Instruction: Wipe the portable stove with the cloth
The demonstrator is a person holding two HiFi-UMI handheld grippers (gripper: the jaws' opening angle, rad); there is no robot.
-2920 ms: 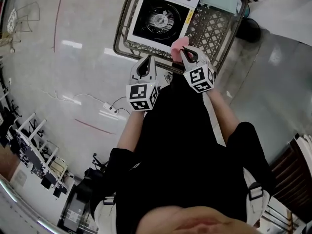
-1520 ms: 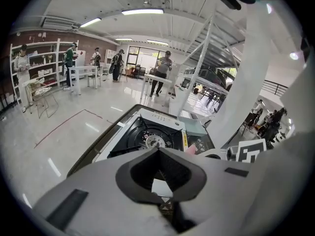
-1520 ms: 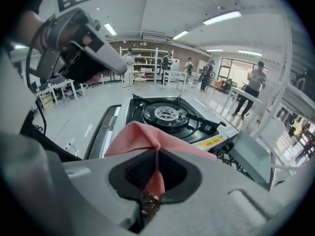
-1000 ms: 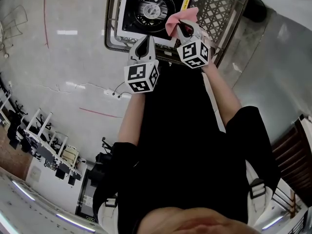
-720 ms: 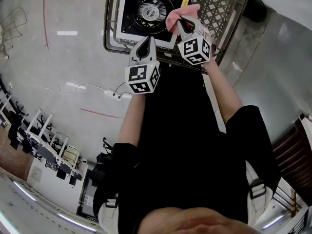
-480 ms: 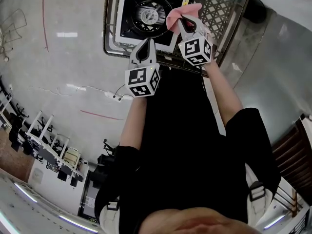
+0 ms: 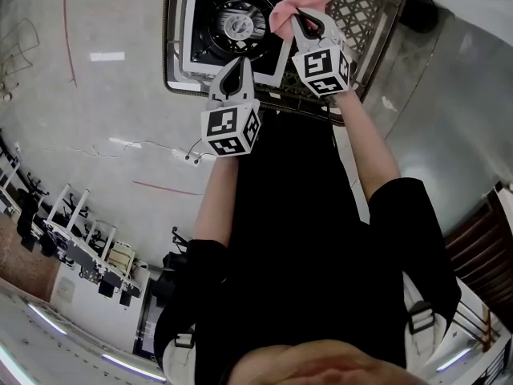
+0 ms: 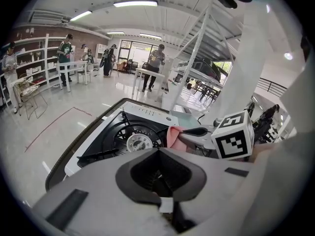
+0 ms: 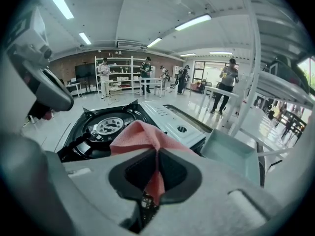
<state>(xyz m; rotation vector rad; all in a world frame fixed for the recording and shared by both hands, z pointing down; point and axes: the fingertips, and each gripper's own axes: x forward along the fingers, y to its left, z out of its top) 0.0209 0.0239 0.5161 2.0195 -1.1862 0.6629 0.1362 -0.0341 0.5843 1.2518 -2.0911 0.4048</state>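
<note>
The portable stove has a white body with a black burner well and sits in a wire rack at the top of the head view. My right gripper is shut on the pink cloth and holds it over the stove's right edge, beside the burner. In the right gripper view the cloth bunches out of the shut jaws just above the stove. My left gripper hangs shut and empty at the stove's near edge. The left gripper view shows its tip in front of the burner.
The stove rests in a dark wire-mesh rack. A pale blue tray lies to the right of the stove. A white shelf frame rises behind. A power strip with cable lies on the floor. People stand far off.
My right gripper has carried the pink cloth forward, from the rack's near edge to over the stove's right side. The left gripper has edged forward to the stove's near rim.
</note>
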